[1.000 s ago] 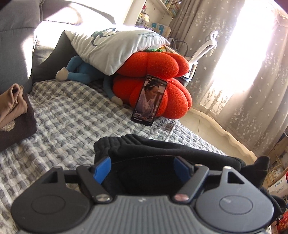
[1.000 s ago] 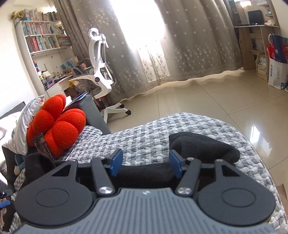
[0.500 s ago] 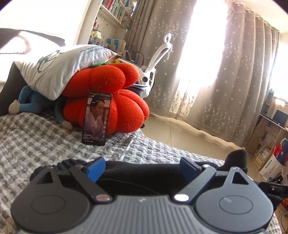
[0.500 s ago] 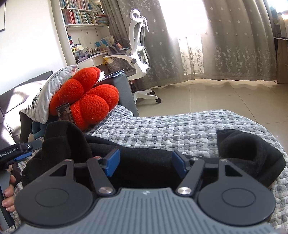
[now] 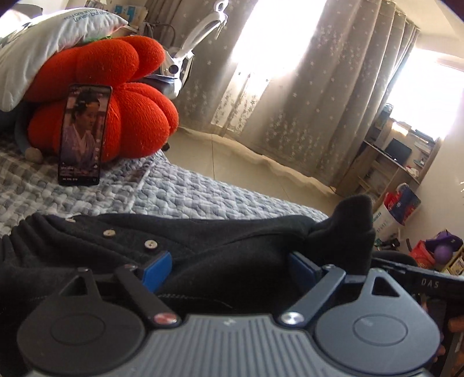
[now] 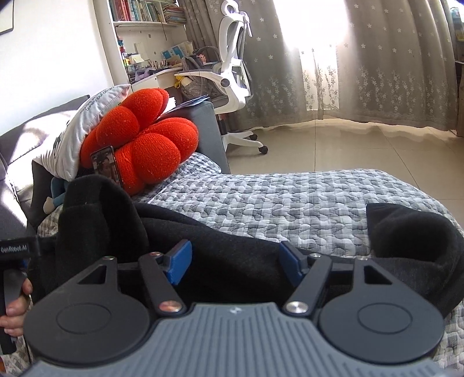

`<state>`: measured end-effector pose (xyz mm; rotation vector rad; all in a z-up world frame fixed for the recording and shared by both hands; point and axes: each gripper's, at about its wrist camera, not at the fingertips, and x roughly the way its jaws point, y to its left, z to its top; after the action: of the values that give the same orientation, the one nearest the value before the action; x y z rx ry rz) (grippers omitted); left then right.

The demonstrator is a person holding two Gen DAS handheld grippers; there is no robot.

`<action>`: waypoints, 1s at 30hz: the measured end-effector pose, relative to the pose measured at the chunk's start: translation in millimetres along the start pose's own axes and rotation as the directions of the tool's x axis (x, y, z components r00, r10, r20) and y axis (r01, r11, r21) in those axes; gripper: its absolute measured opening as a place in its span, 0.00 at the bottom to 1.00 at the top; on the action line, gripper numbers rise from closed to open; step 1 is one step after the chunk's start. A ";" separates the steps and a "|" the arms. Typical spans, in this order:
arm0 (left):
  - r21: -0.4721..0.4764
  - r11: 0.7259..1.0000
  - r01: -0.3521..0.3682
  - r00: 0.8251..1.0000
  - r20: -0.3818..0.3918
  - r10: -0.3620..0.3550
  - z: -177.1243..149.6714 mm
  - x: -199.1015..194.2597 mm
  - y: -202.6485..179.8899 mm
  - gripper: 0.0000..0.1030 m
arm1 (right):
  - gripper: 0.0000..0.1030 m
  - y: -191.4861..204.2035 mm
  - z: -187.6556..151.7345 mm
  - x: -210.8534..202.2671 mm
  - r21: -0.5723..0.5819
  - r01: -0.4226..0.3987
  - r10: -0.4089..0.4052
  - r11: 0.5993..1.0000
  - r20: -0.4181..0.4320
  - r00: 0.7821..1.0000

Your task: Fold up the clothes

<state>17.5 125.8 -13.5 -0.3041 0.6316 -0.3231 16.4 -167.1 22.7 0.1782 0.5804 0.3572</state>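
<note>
Left wrist view
Left gripper (image 5: 230, 268): blue pads spread wide, black cloth lying between them; no clamp on it visible.
Black cardigan (image 5: 203, 246): spread across the quilted bed cover (image 5: 203, 197), pale buttons showing, one corner raised at right.
Phone (image 5: 82, 134): upright, leaning against the red cushion (image 5: 130, 116); screen lit.
White pillow (image 5: 43, 37): resting on top of the red cushion.
Bags (image 5: 401, 203): on the floor by the far shelves; contents too small to tell.

Right wrist view
Right gripper (image 6: 235, 265): pads wide apart, the black cardigan (image 6: 232, 255) bunched between them.
Office chair (image 6: 232, 72): beside the desk.
Bookshelf (image 6: 145, 11): holds books.
</note>
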 end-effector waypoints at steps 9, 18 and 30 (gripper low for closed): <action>0.102 0.994 0.049 0.990 -0.138 -0.034 -29.1 2.3 -10.2 0.84 | 0.68 5.3 8.9 -9.8 0.109 -0.110 0.106 0.988 0.044 0.993; 0.395 0.918 -0.038 0.984 -0.142 0.102 -64.9 1.6 -46.2 0.84 | 0.68 40.9 14.1 13.8 0.117 -0.203 0.201 0.972 0.024 0.979; 0.331 0.943 0.027 0.991 -0.136 0.019 -50.5 -22.8 -23.2 0.86 | 0.53 40.9 6.3 43.7 0.099 -0.308 0.319 0.946 -0.129 0.939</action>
<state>-35.7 104.6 -31.7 0.0422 0.6994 -0.4508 42.5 -113.2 16.6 0.3238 0.7109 0.6619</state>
